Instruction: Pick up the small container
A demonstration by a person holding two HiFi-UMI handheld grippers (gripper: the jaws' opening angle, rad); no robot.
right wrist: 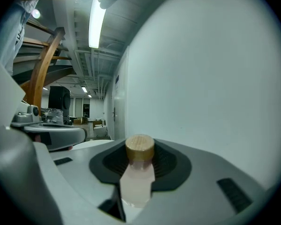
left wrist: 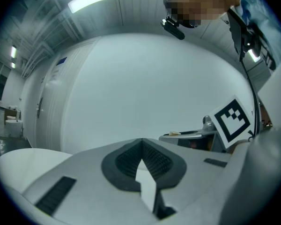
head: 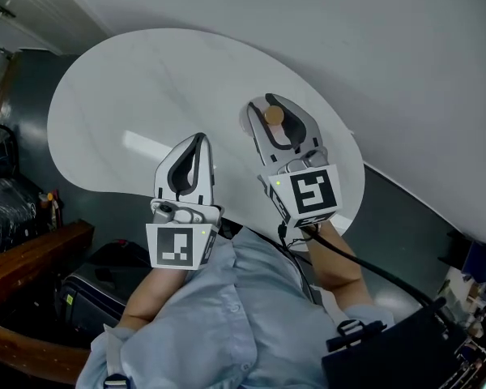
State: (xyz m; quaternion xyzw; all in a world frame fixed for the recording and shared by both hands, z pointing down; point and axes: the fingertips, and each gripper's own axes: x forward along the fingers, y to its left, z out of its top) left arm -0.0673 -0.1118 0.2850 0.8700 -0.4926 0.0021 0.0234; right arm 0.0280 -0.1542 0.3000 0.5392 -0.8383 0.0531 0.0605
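**Over the white table, the little jar is caught**

Near the middle of the head view, the right gripper (head: 275, 108) pinches the small container (head: 273, 117). It is a see-through little jar with a round wooden lid. In the right gripper view the two jaws press on its sides just under the lid, and the jar stands up straight between them. Its bottom does not seem to rest on anything, so I think it is off the table (head: 130, 87).

A bit lower and to the left in the head view, the left gripper (head: 198, 138) has its jaws pressed together. Nothing is between them. It hangs over the near edge of the table and does not touch the jar.

I think the grabbing part is done and this is the lifting part. The next move needs a steady squeeze, so the smooth jar does not slip down. It also needs the jar kept straight up while it goes higher.
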